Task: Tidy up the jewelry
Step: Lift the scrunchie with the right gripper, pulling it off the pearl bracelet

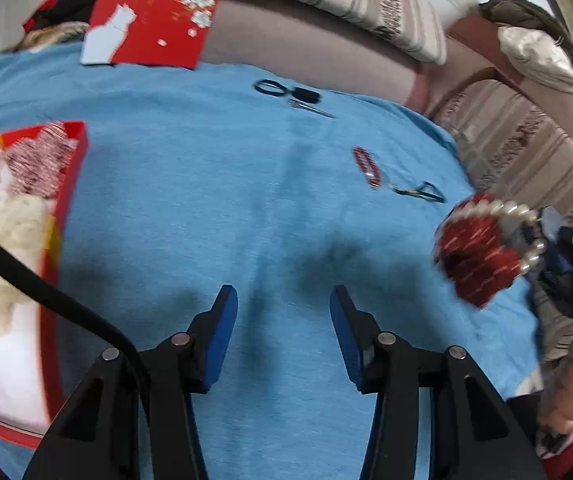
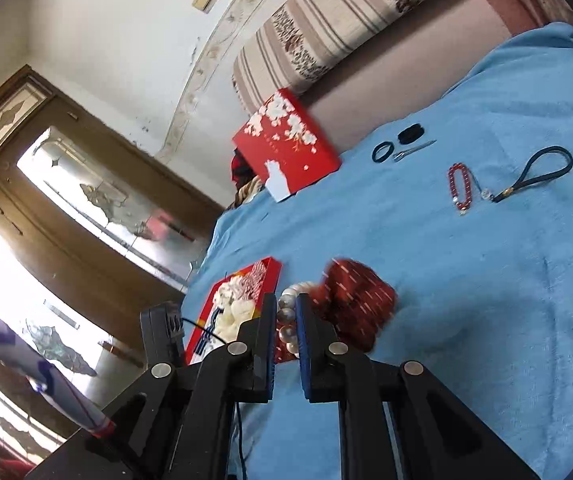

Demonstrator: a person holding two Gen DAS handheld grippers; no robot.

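Blue blanket [image 2: 486,300] spread over bed. Striped cushion [image 2: 346,12] against white wall [image 2: 106,40]. Wooden door [image 2: 66,200] with patterned glass panes. Small scissors [image 2: 414,149] on blanket.

The open box [image 1: 66,216] lies on the cloth [image 1: 206,200], the bead bracelet [image 1: 367,168] well right.

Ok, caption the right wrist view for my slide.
Right claw grips pearl bracelet with red tassel above blue cloth.

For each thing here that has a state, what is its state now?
Left gripper: open, empty.
Right gripper: shut on pearl bracelet, lifted.
Red box: open, holds jewelry.
Box lid: off, leaning on sofa.
Red bead bracelet: flat on blue cloth.
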